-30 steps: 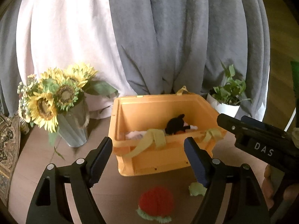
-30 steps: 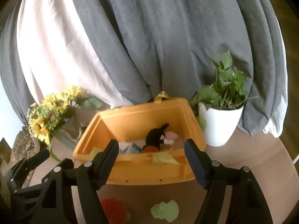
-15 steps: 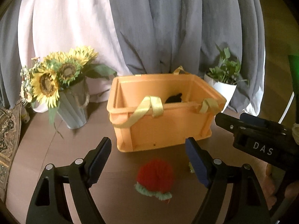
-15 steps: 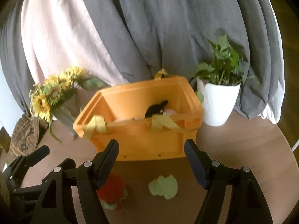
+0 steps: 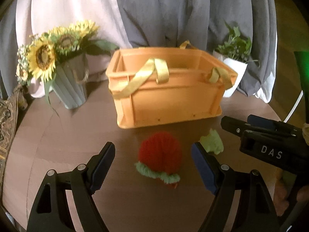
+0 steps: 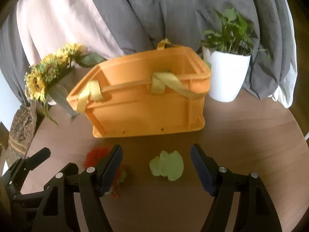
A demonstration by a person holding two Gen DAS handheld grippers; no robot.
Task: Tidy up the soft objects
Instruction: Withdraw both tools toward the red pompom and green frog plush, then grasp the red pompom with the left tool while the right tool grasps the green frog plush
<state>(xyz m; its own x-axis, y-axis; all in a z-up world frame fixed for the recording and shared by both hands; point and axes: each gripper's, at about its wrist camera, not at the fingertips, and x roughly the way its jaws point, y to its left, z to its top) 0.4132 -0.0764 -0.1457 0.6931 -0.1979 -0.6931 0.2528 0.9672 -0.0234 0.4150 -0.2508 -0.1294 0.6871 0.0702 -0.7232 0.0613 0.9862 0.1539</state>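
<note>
A round brown wooden surface (image 5: 63,141) is seen carrying an orange plastic crate (image 5: 173,98) with yellow fabric strap handles (image 5: 154,71) draped over its near rim. In front of the crate, two soft things are laid on the surface: a fluffy red pom-pom toy with a pale green fringe (image 5: 160,156) and, just to its right, a small pale green plush piece (image 6: 167,165). The left gripper (image 5: 153,167) is held with its jaws wide apart and nothing clamped; the red toy is framed between its dark blue pads (image 5: 202,169) but is not touched by them. The right gripper (image 6: 156,169) is likewise spread open and empty, with the green plush piece seen between its fingers and apart from both. In the right wrist view the red toy is partly hidden behind the right gripper's left finger. A grey ribbed vase of artificial sunflowers (image 5: 58,65) is placed left of the crate, and a white ribbed pot with a leafy green plant (image 6: 227,71) is placed at its right. Grey and pale pink curtains (image 6: 115,15) are hung behind.
</note>
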